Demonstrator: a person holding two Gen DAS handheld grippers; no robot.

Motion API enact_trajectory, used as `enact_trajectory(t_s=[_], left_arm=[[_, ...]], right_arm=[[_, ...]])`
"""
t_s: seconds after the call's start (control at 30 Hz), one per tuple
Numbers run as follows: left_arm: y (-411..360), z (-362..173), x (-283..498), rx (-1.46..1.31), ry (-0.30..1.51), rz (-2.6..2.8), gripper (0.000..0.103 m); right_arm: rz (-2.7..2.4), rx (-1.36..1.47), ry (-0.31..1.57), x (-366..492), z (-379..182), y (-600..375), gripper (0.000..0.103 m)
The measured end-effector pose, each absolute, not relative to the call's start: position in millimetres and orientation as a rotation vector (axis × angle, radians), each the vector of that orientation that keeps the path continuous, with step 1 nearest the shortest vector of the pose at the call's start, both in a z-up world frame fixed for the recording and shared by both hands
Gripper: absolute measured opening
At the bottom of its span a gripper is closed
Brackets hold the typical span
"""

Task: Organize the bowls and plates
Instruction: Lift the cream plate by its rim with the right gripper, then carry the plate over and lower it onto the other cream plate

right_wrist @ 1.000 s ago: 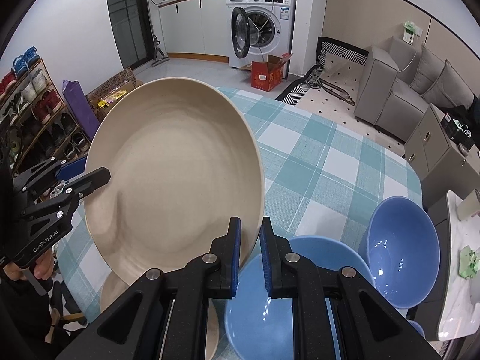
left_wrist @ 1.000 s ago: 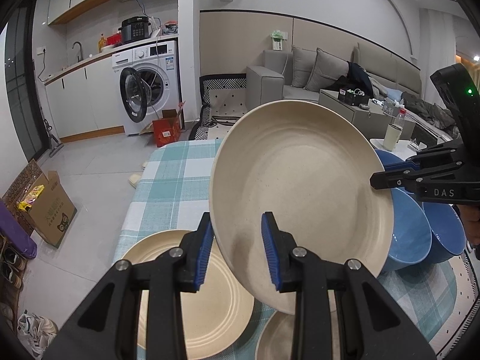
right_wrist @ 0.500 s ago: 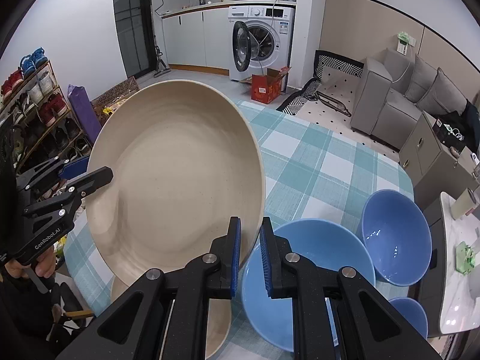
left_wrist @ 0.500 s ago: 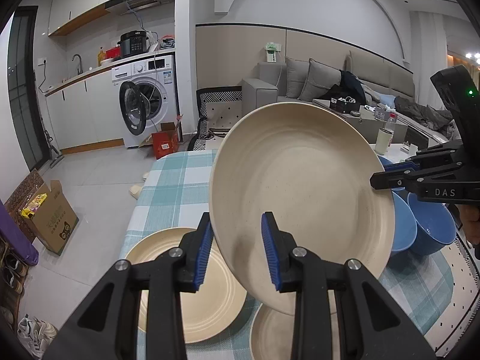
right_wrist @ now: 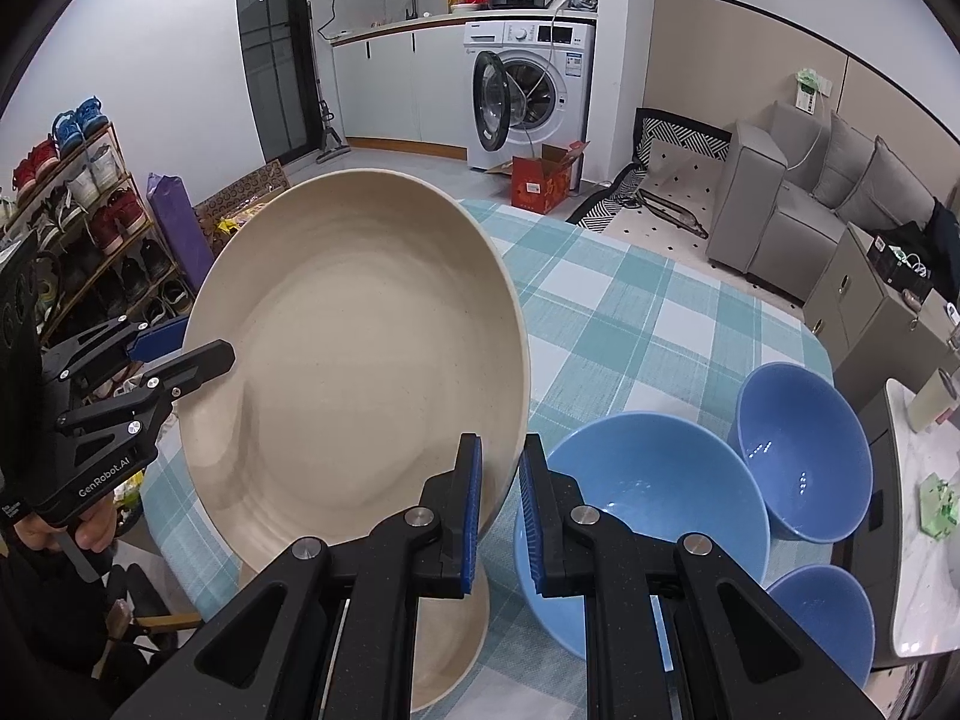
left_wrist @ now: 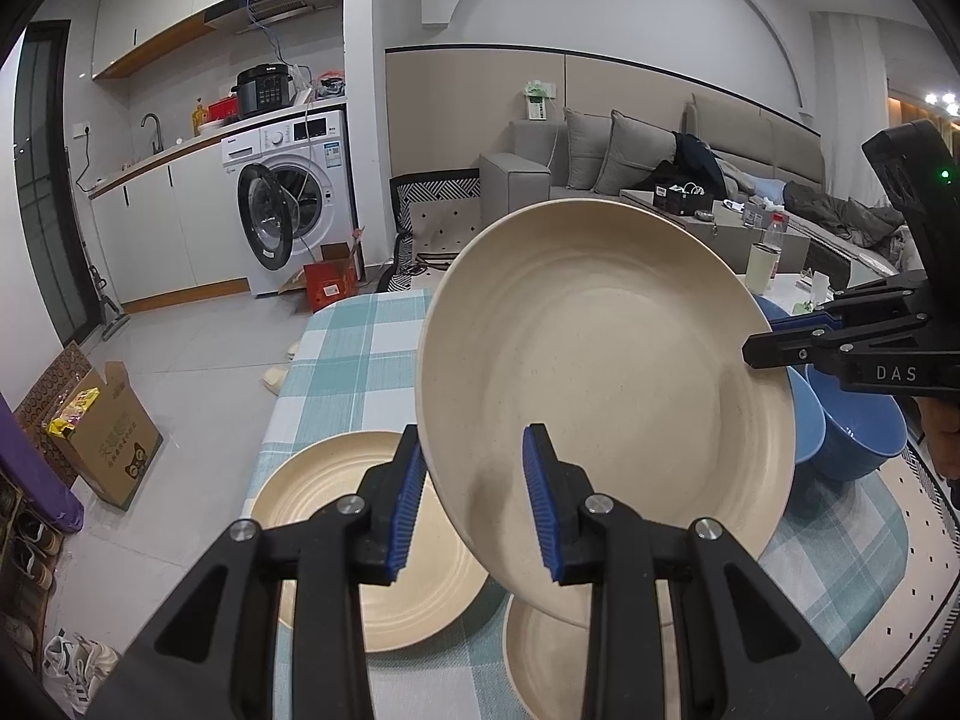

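Beige plate (left_wrist: 588, 372) hung tilted above the counter (right_wrist: 630, 312), clear of its checked cloth, gripped on opposite rims by both tools; the left tool (left_wrist: 474, 504) clenched the near rim between its blue pads, and the right tool (right_wrist: 500, 507) was clamped tight on the other rim. Two more beige plates (left_wrist: 372, 546) lay flat on the counter's near edge below it; three blue bowls (right_wrist: 648, 516) stood grouped toward the counter's right edge.

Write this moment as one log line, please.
left gripper: shut on beige plate | right gripper: shut on it | plate: lifted, tilted
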State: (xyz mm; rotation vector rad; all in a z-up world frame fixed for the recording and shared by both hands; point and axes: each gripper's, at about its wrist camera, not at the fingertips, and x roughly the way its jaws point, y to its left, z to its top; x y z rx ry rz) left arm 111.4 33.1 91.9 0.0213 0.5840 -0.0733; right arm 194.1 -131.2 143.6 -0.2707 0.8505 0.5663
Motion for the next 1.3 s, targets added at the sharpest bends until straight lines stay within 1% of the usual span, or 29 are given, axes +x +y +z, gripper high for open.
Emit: enact_trajectory(t_s=[1.3], left_arm=[[20.1,49.0,80.9,0.063,0.674,-0.099,0.031]], right_arm=[[0.604,-0.206,0.896,146.6,89.5,-154.1,0.013]])
